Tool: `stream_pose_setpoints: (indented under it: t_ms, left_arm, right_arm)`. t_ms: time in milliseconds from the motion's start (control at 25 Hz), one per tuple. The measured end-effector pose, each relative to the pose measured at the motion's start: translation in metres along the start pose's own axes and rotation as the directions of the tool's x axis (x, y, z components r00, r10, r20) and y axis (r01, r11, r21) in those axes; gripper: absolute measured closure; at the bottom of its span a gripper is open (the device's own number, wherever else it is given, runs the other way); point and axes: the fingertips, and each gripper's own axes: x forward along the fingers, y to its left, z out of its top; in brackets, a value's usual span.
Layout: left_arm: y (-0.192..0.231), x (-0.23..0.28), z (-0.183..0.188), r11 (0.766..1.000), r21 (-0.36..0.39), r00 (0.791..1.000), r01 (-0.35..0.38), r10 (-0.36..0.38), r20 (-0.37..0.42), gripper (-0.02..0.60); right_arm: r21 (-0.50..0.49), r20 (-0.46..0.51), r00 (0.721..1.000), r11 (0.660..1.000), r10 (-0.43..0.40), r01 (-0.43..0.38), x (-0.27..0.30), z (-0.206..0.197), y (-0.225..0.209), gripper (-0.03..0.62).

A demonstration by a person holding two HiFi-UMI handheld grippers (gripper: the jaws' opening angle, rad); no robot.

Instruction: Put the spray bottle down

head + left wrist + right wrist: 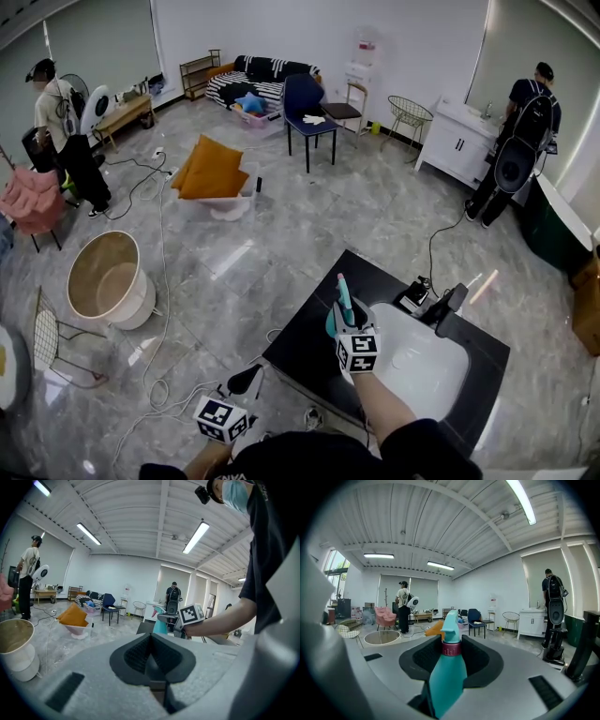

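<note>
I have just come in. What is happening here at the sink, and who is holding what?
A person holds a gripper in each hand at a black counter with a white sink. The right gripper is closed on a teal spray bottle, held upright over the counter beside the sink and not yet released. The left gripper is shut and empty, held low, off the counter's edge.

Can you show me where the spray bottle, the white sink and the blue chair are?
spray bottle (447, 677): right gripper view, on its teal body.
white sink (424, 367): head view, on the bare basin.
blue chair (302, 97): head view, on its backrest.
</note>
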Motion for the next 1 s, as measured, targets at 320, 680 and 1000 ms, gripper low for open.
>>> stream_pose_setpoints:
  t_ms: [320, 680, 1000]
  left_arm:
    - [-0.002, -0.004, 0.001, 1.000, 0.003, 1.000, 0.026, -0.026, 0.003, 0.571]
    - [0.000, -0.016, 0.001, 0.999, 0.012, 0.999, 0.039, -0.039, -0.002, 0.571]
    - [0.002, -0.023, 0.001, 0.999, 0.015, 0.999, 0.047, -0.047, -0.002, 0.571]
  right_arm:
    - [0.009, -0.046, 0.999, 1.000, -0.005, 0.006, -0.001, -0.002, 0.000, 0.451]
    - [0.008, -0.101, 0.995, 1.000, -0.011, 0.011, -0.004, -0.009, 0.004, 0.416]
    - [0.028, -0.112, 0.993, 0.999, -0.024, 0.028, -0.010, -0.011, 0.006, 0.396]
